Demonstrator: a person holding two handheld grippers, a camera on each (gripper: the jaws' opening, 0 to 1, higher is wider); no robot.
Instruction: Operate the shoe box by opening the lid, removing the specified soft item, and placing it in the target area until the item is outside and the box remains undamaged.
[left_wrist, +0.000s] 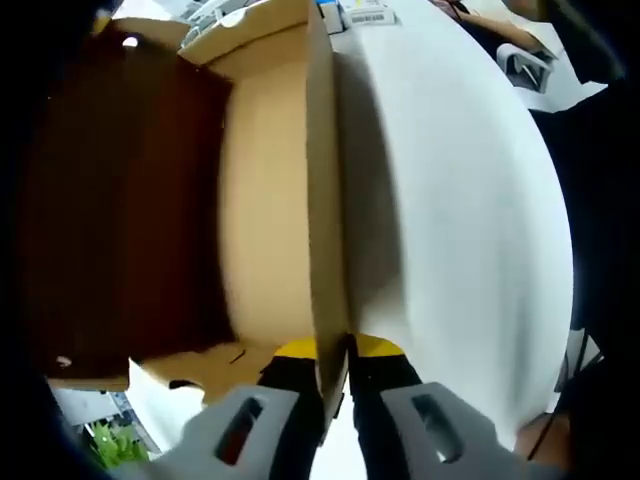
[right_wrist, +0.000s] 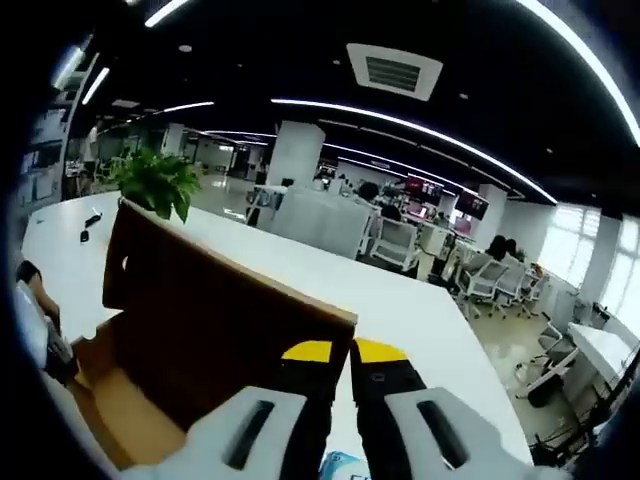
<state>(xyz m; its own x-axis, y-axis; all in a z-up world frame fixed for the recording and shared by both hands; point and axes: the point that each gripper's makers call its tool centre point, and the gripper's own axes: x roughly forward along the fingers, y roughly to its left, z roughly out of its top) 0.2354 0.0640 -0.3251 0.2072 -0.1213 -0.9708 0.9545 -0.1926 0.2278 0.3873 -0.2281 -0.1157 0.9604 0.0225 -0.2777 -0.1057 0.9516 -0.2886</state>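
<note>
In the left gripper view, the left hand-held gripper (left_wrist: 335, 375) rises from 6 o'clock with its yellow-tipped jaws drawn narrow, pinching the thin cardboard side wall of the shoe box (left_wrist: 270, 200) between them. That wall runs from the jaw tips straight up toward 12 o'clock. To its 9 o'clock side lies the open interior of the box: a pale tan bottom panel, then a dark brown lid panel (left_wrist: 120, 210) standing further toward 9 o'clock. The inside looks bare, though the dark half is too dim to be sure. At 7 o'clock a torn-edged cardboard flap (left_wrist: 195, 365) lies by the jaws. The white desk (left_wrist: 460, 220) spreads from 1 to 5 o'clock, with small packets at 12 o'clock.

In the right gripper view, the right hand-held gripper (right_wrist: 335, 375) comes up from 6 o'clock, its jaws close together at the top edge of the raised brown lid (right_wrist: 210, 320); whether they actually grip the edge I cannot tell. The lid stands upright, and the tan box floor shows at 8 o'clock. A green plant (right_wrist: 155, 180) sits at 10 o'clock behind the lid, and office chairs (right_wrist: 400, 245) stand past the desk at 2 o'clock.
</note>
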